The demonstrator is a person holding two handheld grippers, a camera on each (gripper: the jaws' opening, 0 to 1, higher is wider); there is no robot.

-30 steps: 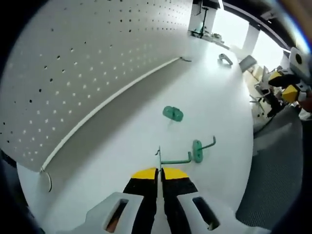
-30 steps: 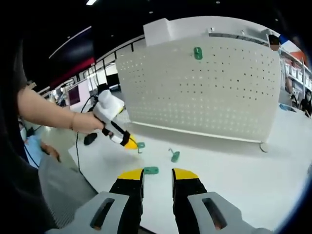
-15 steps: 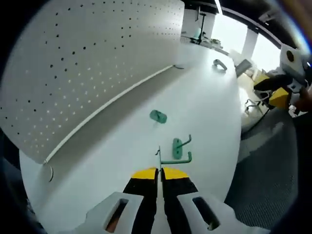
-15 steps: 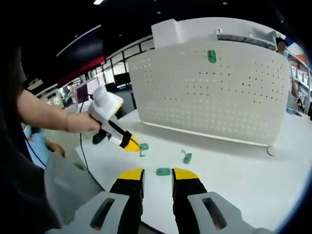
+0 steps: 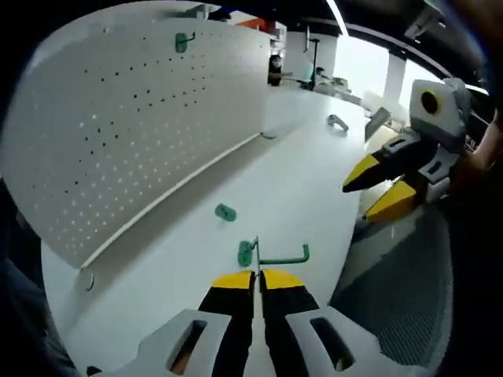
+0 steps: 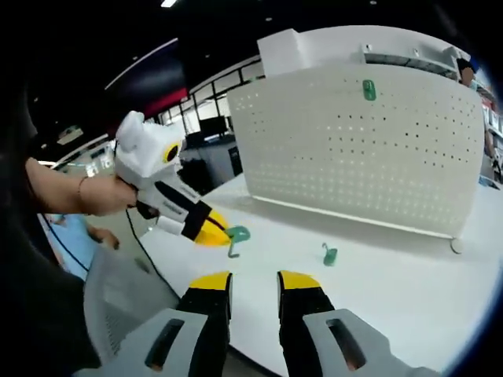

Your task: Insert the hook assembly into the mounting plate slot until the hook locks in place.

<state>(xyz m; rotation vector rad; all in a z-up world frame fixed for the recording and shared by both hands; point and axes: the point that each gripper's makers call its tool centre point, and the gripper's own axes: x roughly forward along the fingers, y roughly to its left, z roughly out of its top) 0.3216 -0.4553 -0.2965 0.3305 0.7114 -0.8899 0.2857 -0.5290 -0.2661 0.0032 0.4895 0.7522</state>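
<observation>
Nearest in the left gripper view, the left gripper (image 5: pixel 257 275) has its jaws pressed together on the hook (image 5: pixel 271 256), a green piece with a round plate at one end and a bent wire arm running off to the side. In the right gripper view the same gripper (image 6: pixel 211 232) holds that hook (image 6: pixel 235 236) lifted clear of the table (image 6: pixel 409 290), wire end hanging down. Pinching it by the thin edge leaves the plate end free, which I judge is what has to meet the board.

The right gripper (image 6: pixel 254 277) hovers low over the table's near edge with its jaws parted and nothing between them (a spare hand for now, perhaps waiting to steady something). From the left gripper view it (image 5: pixel 377 182) hangs off the table's far side, jaws apart.

Further out on the table lies a second green hook (image 6: pixel 329 254), well apart from both grippers; it (image 5: pixel 225 212) rests between the held hook and the board.

Farthest stands the pegboard (image 6: pixel 369 157), upright along the back of the table, its face full of holes. A green hook (image 6: pixel 368 89) is already mounted near its top edge, and the left gripper view shows it (image 5: pixel 183 42) high up too. That one suggests the target height. The held hook is still well away from the board, so insertion has not begun; the next move likely calls for carrying it across and lining its plate up with a slot.
</observation>
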